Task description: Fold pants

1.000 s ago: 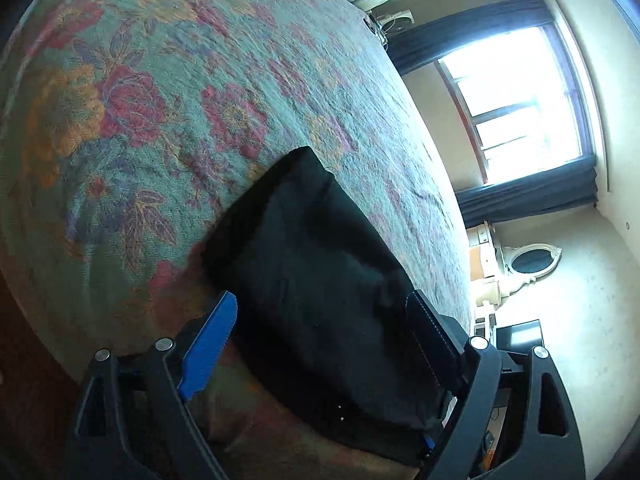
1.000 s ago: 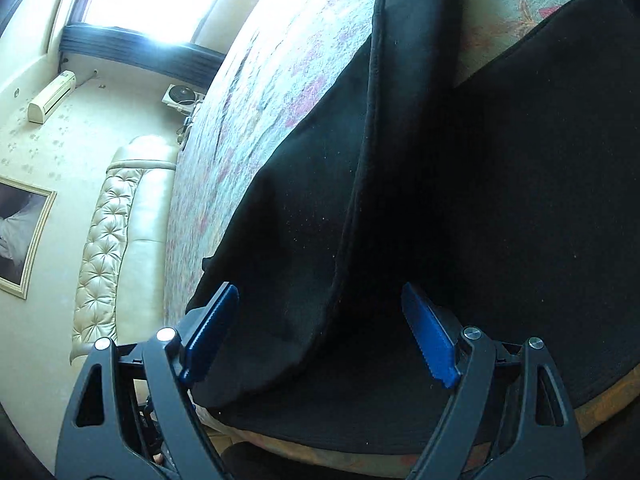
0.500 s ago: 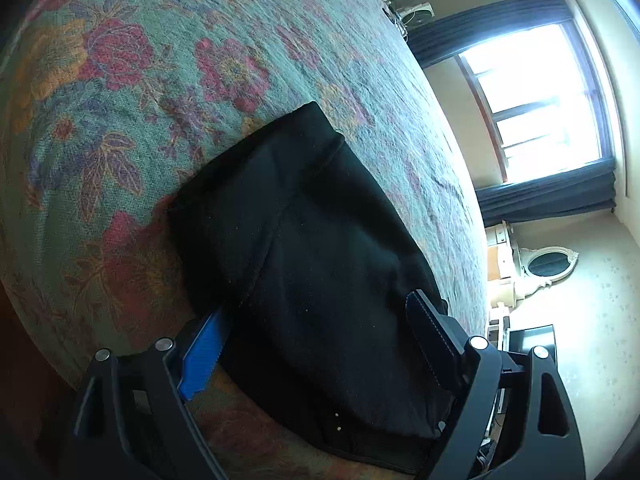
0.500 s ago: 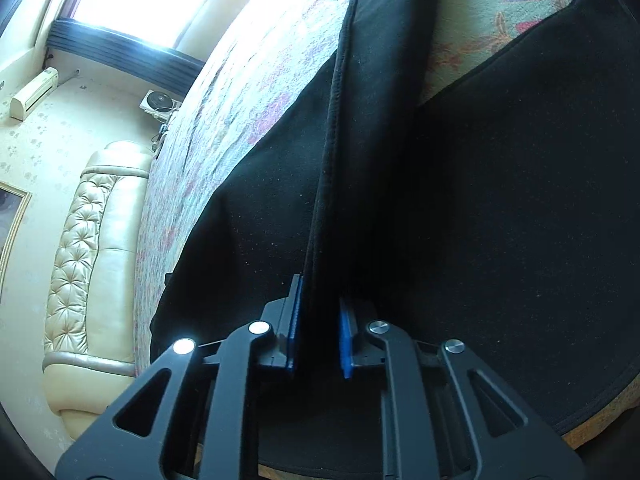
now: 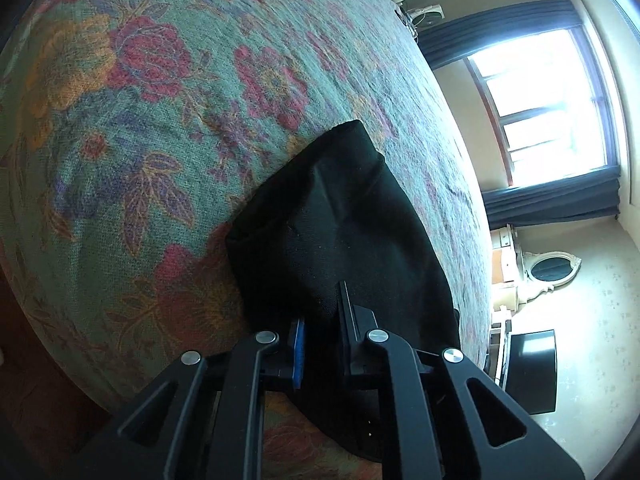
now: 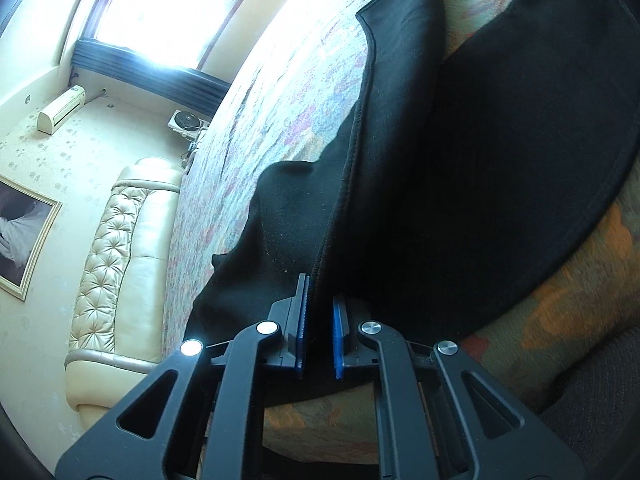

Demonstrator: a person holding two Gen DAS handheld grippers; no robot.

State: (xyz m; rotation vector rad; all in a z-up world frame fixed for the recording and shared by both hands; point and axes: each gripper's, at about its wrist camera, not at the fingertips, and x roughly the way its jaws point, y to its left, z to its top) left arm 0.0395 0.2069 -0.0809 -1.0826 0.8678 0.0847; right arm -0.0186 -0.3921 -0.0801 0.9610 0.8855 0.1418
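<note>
Black pants lie on a floral bedspread near the bed's edge. My left gripper is shut on a bunched fold of the pants, with dark cloth pinched between its blue pads. In the right wrist view the pants spread wide over the bedspread. A hemmed edge of them rises in a ridge to my right gripper, which is shut on that edge. The cloth hides both grippers' fingertips.
A tufted cream headboard stands at the bed's far end beside a framed picture. A bright window with dark curtains, an oval mirror and a dark screen line the wall past the bed.
Both grippers went from wide open around the pants to shut on the cloth, the right one first. The right gripper has since pulled its edge up into a taut ridge.
</note>
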